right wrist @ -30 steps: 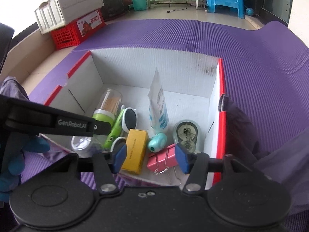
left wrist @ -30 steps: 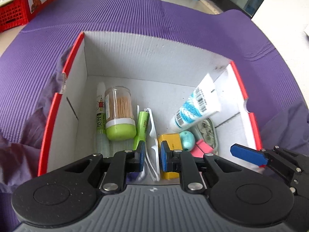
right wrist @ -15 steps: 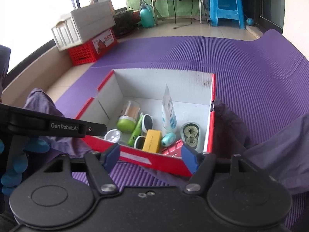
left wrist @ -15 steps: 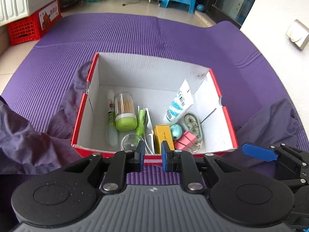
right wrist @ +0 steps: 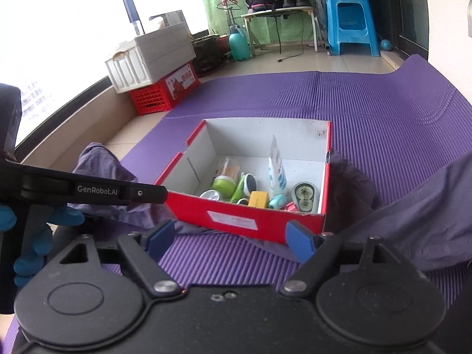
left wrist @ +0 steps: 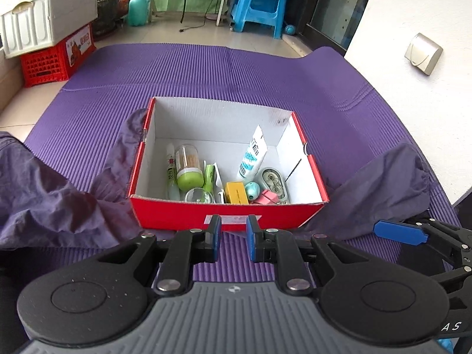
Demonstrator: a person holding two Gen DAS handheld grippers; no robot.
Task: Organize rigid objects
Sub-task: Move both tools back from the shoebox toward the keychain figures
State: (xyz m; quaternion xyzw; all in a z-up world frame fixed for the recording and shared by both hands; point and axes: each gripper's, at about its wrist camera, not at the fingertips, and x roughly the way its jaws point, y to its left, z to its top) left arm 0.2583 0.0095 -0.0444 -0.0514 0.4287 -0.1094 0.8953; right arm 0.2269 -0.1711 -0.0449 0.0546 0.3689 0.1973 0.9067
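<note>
A red box with white inside sits on the purple mat. It holds a toothpick jar with green lid, a white tube, a yellow block, a teal egg shape, a pink clip, a tape dispenser and a green pen. My left gripper is nearly shut and empty, in front of the box. My right gripper is open and empty, also in front of the box.
Dark purple cloth lies on both sides of the box on the purple mat. A red crate with a white bin stands far left. A blue stool is at the back.
Both grippers have pulled back and up from over the box. The box looks smaller and farther. The right gripper has opened wider.
</note>
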